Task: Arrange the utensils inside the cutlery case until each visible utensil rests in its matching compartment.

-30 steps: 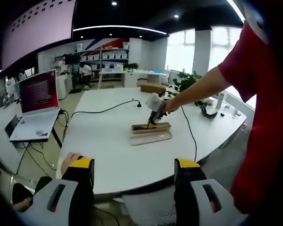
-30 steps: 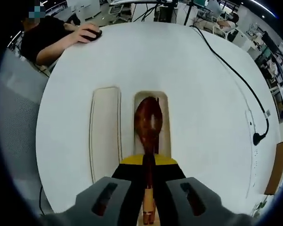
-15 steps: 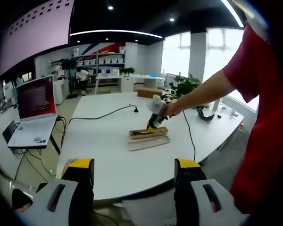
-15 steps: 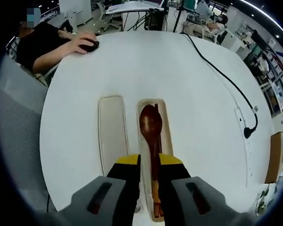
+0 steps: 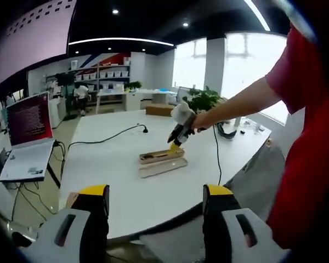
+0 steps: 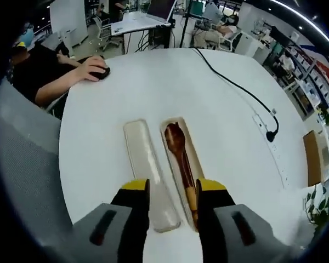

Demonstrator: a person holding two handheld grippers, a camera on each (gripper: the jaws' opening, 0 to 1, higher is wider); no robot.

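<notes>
In the right gripper view, the right gripper hangs above the near end of the cutlery case with its two yellow-tipped jaws spread apart and nothing between them. Just beyond the jaws, the case lies open on the white round counter: its tray holds the dark wooden spoon, bowl at the far end and handle running back toward the gripper, lying flat inside the compartment. The pale lid lies flat just left of the tray, almost touching it along the long side. Farther off, at the far left edge of the counter, a person's hand rests on a dark mouse, and a black cable runs across the far right part of the counter. In the left gripper view, the left gripper is held off the near edge of the counter, well apart from the case, with its jaws wide open and empty. Beyond it a person's bare arm reaches in from the right, and an open laptop stands far left.
</notes>
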